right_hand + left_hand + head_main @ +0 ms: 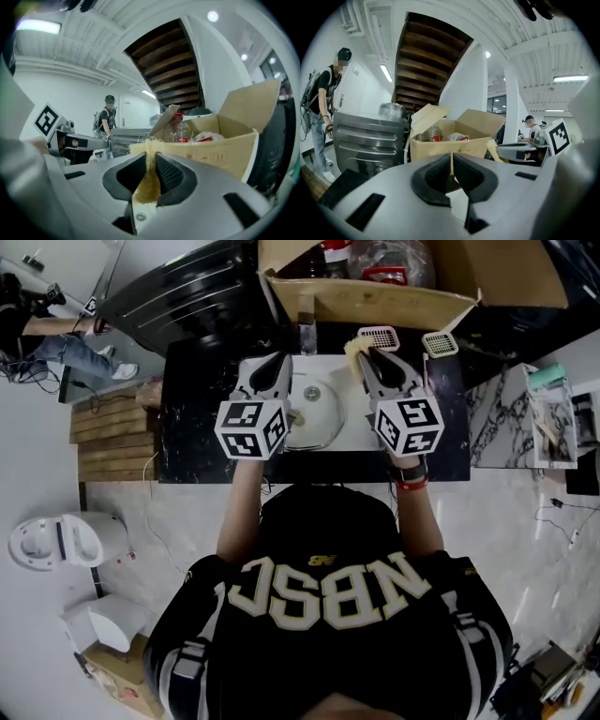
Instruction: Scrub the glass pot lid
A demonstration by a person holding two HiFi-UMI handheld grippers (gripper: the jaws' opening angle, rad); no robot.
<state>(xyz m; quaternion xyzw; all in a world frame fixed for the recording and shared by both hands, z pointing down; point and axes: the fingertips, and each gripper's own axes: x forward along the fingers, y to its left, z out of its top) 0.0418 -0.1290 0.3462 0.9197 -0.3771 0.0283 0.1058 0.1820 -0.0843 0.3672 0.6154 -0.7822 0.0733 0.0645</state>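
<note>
The glass pot lid (pixel 319 423) lies in the white sink (pixel 330 365), its knob (pixel 312 392) facing up. Both grippers are held high above it, pointing almost level toward the cardboard box. My left gripper (pixel 280 356) is over the lid's left edge; in the left gripper view its jaws (pixel 451 157) are shut with nothing between them. My right gripper (pixel 368 351) is over the sink's right side, shut on a yellowish fibrous scrub pad (pixel 148 183) whose frayed end (pixel 353 345) sticks out past the tips.
A black counter (pixel 192 427) surrounds the sink, with a faucet (pixel 307 331) at its back. Two small grated strainers (pixel 379 336) (pixel 439 343) sit behind the right gripper. An open cardboard box (pixel 375 298) of bottles stands beyond. A marble-topped unit (pixel 497 418) is at the right.
</note>
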